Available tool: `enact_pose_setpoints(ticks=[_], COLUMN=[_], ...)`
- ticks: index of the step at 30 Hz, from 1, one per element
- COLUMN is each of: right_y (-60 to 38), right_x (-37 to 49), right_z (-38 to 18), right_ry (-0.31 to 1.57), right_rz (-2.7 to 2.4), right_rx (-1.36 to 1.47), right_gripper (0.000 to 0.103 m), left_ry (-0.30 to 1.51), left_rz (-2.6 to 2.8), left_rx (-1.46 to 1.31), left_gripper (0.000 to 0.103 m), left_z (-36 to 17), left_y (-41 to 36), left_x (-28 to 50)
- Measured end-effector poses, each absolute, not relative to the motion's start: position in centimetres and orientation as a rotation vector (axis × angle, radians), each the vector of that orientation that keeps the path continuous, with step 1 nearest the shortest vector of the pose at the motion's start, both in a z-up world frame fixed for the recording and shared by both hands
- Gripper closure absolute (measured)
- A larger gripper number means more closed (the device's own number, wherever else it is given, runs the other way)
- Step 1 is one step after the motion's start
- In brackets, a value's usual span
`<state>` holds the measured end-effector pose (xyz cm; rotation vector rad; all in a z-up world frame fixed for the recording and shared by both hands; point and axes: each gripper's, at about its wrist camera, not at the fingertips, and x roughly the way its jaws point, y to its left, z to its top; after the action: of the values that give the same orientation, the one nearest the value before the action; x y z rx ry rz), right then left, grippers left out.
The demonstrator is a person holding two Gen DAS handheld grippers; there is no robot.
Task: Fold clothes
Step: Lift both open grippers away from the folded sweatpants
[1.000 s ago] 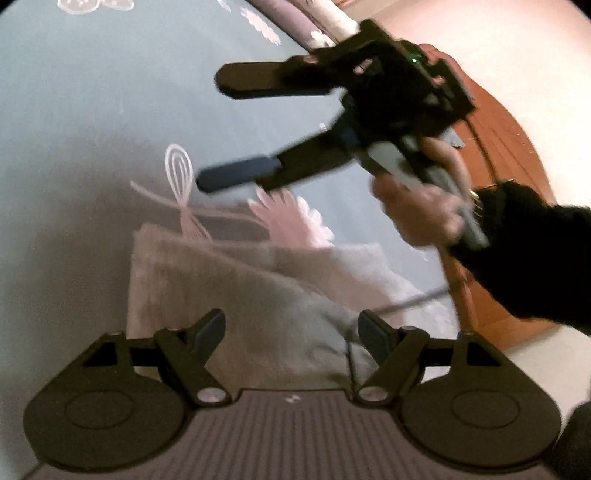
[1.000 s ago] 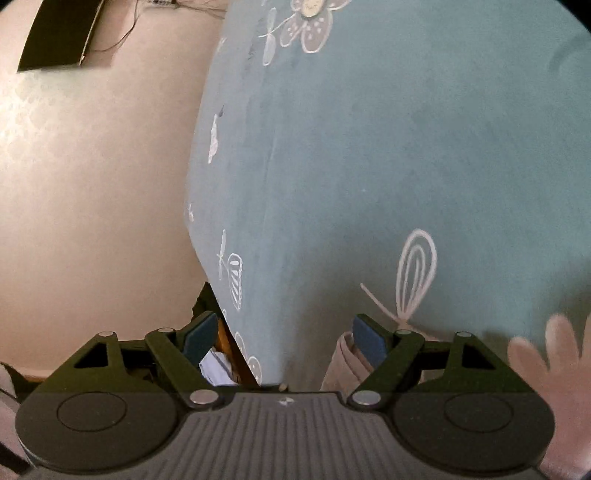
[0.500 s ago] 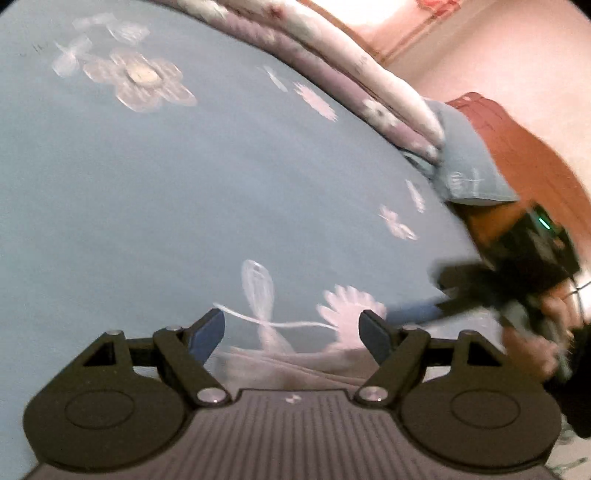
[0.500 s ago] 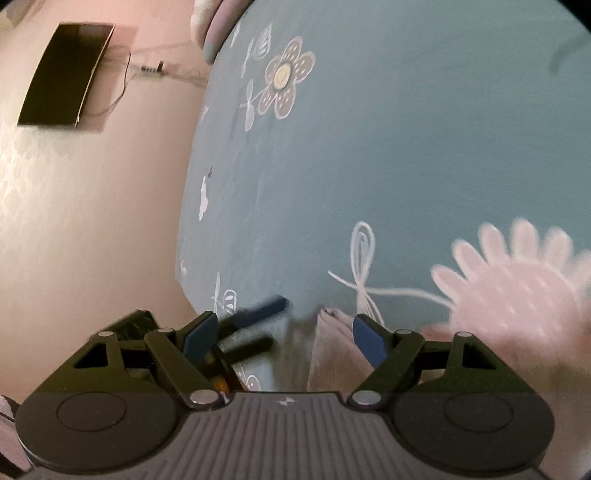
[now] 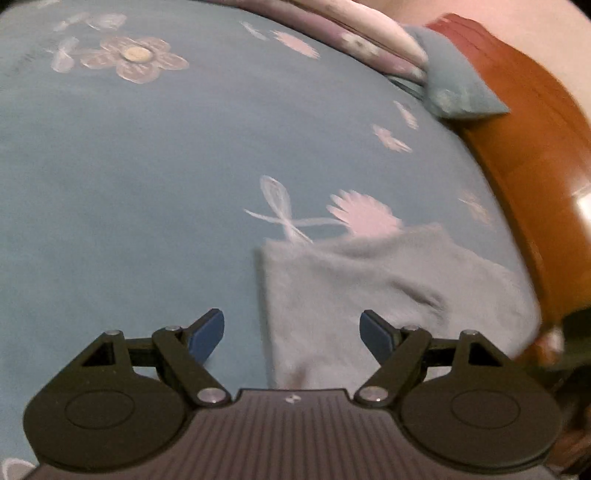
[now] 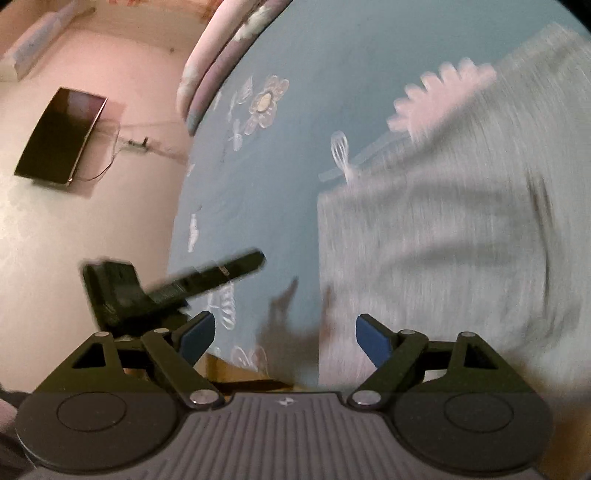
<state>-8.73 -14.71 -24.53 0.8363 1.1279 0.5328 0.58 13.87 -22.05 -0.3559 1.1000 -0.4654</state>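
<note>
A folded pale grey garment [image 5: 388, 288] lies flat on the blue flowered bedsheet [image 5: 147, 184], near the bed's wooden side. My left gripper [image 5: 291, 332] hangs open above the garment's left edge, with nothing between its blue pads. In the right wrist view the garment [image 6: 443, 240] fills the right half, blurred by motion. My right gripper [image 6: 284, 336] is over the garment's near corner, its jaws opening and nothing between them. The left gripper [image 6: 229, 273] shows there as a dark blur at the bed's left edge.
A wooden bed frame [image 5: 535, 166] runs along the right. A blue pillow [image 5: 454, 85] and a rolled pink quilt [image 5: 351, 33] lie at the head of the bed. A dark screen [image 6: 59, 136] hangs on the pale wall.
The right gripper swung away from above the garment to the right edge of the left view. The left gripper drew back and rose, so more of the garment shows.
</note>
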Motion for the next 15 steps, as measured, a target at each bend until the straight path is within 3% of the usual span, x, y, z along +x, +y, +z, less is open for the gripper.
enact_pose_setpoints(ticks=[7, 15], right_y=[-8.3, -9.6], right_x=[-16.2, -17.3], right_z=[-27.8, -32.7], right_ry=[1.070, 0.879], right_rz=[0.452, 0.370], right_rx=[0.652, 0.862], right_gripper=[0.016, 0.016], left_ry=[1.210, 1.243], left_rz=[-0.675, -0.679], left_rx=[-0.487, -0.343], left_gripper=[0.019, 0.019], left_z=[-24.0, -28.0], left_y=[11.4, 8.7], left_x=[0.6, 1.4])
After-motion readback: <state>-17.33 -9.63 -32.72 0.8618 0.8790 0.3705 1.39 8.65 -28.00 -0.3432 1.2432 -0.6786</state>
